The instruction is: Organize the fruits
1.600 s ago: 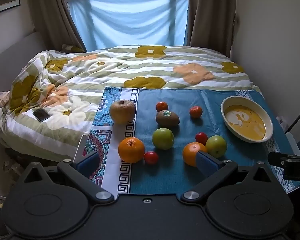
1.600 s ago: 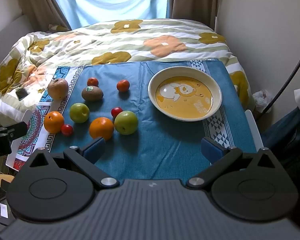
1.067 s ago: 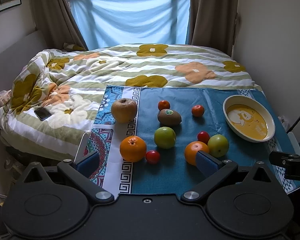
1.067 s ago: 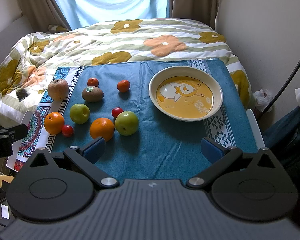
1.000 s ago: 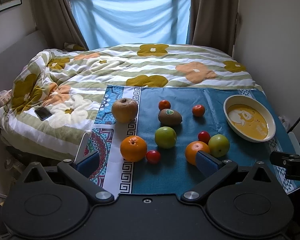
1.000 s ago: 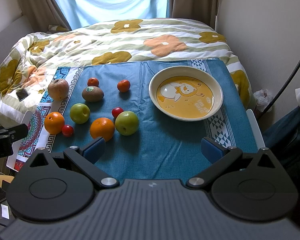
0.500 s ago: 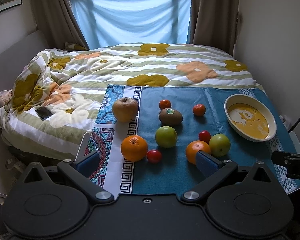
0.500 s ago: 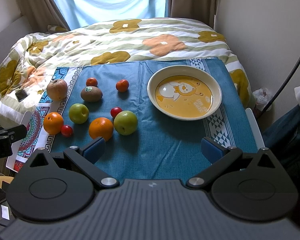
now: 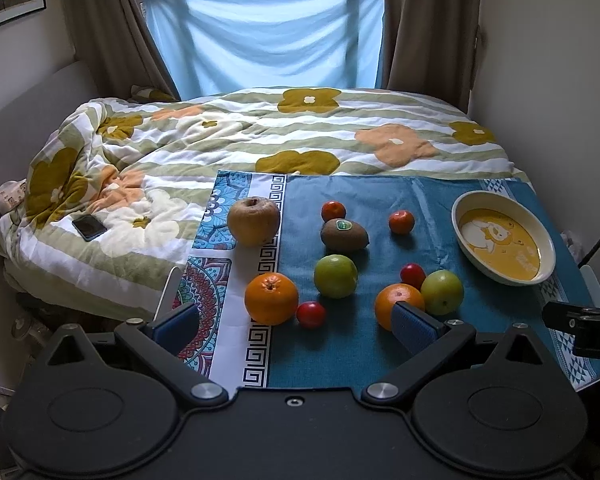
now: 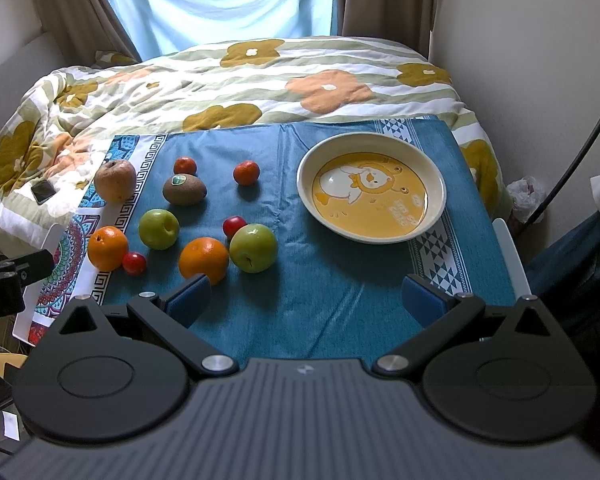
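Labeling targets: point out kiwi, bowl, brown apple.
kiwi [image 10: 185, 190], right wrist view, middle of its brown skin.
bowl [image 10: 436, 178], right wrist view, cream rim on the right side.
brown apple [image 9: 253, 221], left wrist view, centre of its front.

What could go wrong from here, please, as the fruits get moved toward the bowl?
The green apple, an orange and a red cherry tomato sit bunched together, so the open right tongs may knock a neighbour and send it rolling. The left orange and brown apple lie near the cloth's left edge, so a nudge from the open left tongs could push them off.
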Demonstrator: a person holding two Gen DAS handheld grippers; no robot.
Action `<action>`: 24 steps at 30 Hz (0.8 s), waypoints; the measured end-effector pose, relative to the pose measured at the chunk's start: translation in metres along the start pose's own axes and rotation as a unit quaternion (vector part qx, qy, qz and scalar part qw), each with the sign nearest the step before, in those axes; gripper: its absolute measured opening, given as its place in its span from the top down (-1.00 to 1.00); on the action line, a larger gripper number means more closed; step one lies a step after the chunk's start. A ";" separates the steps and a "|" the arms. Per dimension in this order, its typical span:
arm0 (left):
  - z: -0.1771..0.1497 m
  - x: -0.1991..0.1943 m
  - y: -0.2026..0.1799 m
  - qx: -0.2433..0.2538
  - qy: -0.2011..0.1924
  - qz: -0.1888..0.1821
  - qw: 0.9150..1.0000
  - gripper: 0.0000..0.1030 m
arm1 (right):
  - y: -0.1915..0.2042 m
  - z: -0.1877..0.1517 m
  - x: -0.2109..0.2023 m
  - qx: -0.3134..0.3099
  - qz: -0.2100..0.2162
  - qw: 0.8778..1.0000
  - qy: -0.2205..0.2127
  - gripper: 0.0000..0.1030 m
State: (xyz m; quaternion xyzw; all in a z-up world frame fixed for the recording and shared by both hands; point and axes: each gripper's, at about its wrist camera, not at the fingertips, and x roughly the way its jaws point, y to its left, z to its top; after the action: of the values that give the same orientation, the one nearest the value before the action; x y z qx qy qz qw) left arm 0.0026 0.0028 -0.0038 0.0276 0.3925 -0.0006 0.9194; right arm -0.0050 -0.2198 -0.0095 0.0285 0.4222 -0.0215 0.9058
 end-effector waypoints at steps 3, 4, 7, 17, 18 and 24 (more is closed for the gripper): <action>0.000 0.000 0.000 -0.001 0.001 0.000 1.000 -1.00 | 0.000 0.000 0.000 0.000 0.000 1.000 0.000 -1.00; 0.001 0.000 0.000 -0.001 0.001 -0.001 1.000 -1.00 | 0.000 0.000 0.000 0.000 0.000 1.000 0.000 -1.00; 0.000 0.000 0.002 -0.002 0.003 -0.002 1.000 -1.00 | 0.000 0.000 0.000 0.000 0.000 1.000 0.000 -1.00; 0.002 0.002 0.004 -0.005 0.003 -0.001 1.000 -1.00 | 0.003 0.001 0.004 0.003 0.000 1.000 0.000 -1.00; 0.002 0.002 0.004 -0.005 0.003 -0.002 1.000 -1.00 | 0.003 0.001 0.003 0.003 0.000 1.000 0.001 -1.00; 0.002 0.003 0.005 -0.006 0.003 -0.003 1.000 -1.00 | 0.004 0.001 0.003 0.002 0.000 1.000 0.000 -1.00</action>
State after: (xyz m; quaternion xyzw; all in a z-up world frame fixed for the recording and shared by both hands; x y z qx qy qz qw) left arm 0.0057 0.0078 -0.0043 0.0212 0.3953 -0.0014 0.9183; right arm -0.0023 -0.2162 -0.0111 0.0302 0.4224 -0.0226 0.9056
